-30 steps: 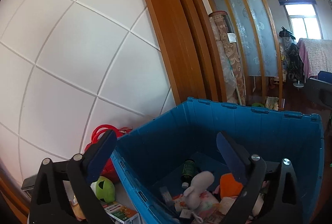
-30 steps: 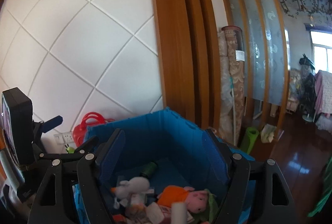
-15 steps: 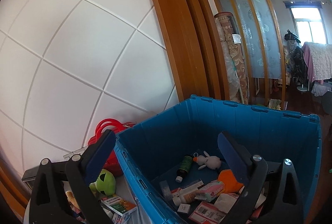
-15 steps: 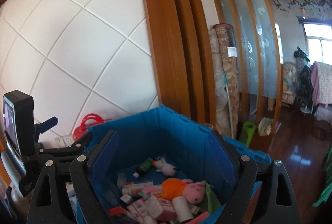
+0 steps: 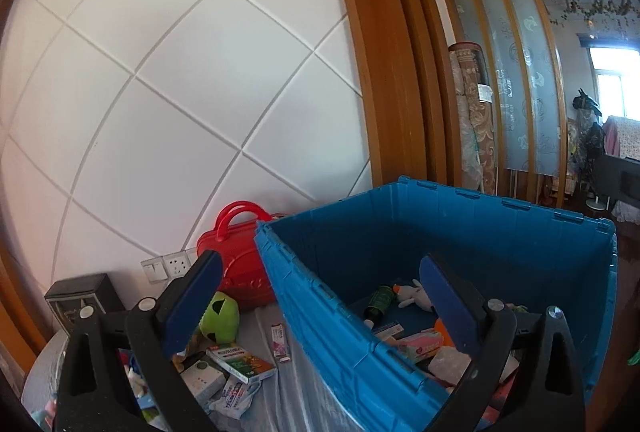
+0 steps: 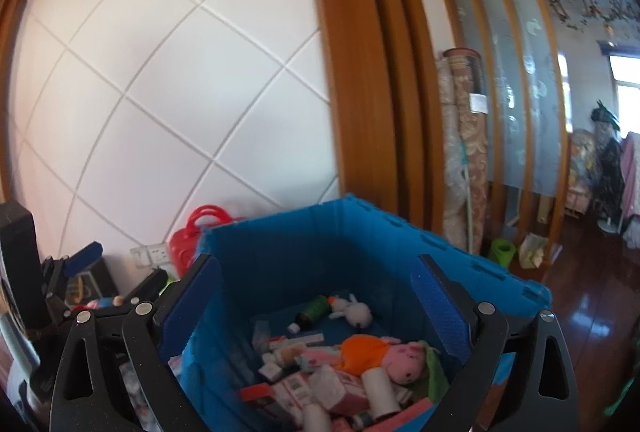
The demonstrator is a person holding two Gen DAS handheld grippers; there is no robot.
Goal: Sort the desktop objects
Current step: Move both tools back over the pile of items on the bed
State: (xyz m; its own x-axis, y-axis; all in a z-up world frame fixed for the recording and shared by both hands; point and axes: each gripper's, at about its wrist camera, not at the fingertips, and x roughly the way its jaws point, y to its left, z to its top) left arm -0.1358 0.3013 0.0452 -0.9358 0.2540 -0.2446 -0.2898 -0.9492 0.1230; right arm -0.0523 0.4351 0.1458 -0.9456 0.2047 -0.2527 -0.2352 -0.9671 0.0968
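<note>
white plush duck (image 6: pixel 356 310) dropped 1 s ago, now at rest on blue crate (image 5: pixel 516 208) floor beside green bottle (image 5: pixel 379 301) | left gripper (image 5: pixel 320 306), right gripper (image 6: pixel 316 306) both spread wide, empty | next: green plush (image 5: pixel 220 318), boxes on table

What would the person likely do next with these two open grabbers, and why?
Probably lower the left gripper toward the loose items beside the blue bin, such as the green plush toy. Both grippers are open and hold nothing, and boxes and packets lie outside the bin, unsorted.
</note>
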